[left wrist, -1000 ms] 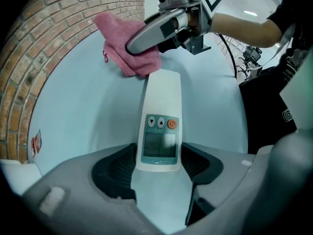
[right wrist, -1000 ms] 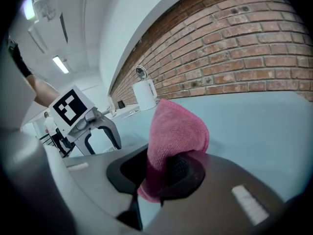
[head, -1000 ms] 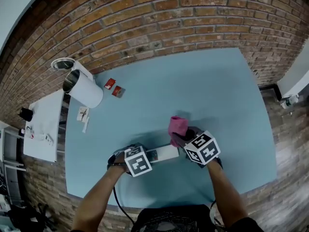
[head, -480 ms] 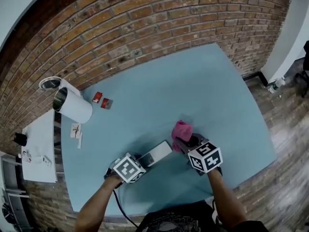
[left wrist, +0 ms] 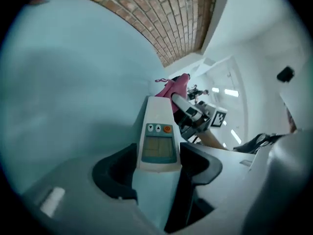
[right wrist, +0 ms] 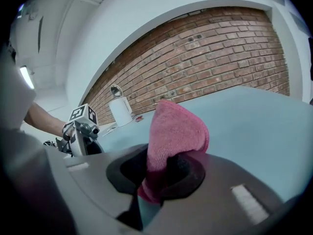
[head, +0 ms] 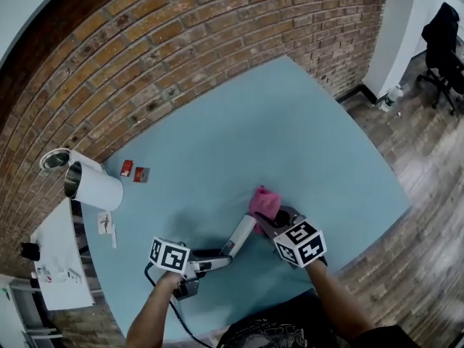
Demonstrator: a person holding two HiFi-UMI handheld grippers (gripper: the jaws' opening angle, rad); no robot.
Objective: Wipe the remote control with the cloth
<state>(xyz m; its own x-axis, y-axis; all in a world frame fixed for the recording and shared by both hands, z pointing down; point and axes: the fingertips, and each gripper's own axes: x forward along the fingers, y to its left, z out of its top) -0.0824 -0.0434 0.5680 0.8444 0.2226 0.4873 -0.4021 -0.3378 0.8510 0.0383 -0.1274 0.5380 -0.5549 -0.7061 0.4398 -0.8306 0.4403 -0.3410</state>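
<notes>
The white remote control (head: 243, 233), with a small screen and an orange button (left wrist: 167, 129), sticks out of my left gripper (head: 217, 258), which is shut on its near end and holds it off the blue table (head: 290, 136). The remote (left wrist: 157, 131) points toward the pink cloth (head: 264, 201). My right gripper (head: 267, 222) is shut on that cloth, which stands up in a bunch out of the jaws (right wrist: 176, 131). The cloth sits at the remote's far tip; whether they touch is unclear.
A white cylinder container (head: 96, 187) lies on its side at the table's left with its lid (head: 54, 159) beside it. Red packets (head: 134, 171) and paper slips (head: 107, 227) lie nearby. A white side table (head: 54, 256) stands left; a chair (head: 446, 35) far right.
My left gripper has rolled and lifted, swinging the remote from lying sideways to pointing up at the cloth. My right gripper with the cloth has shifted a little. The head view has turned.
</notes>
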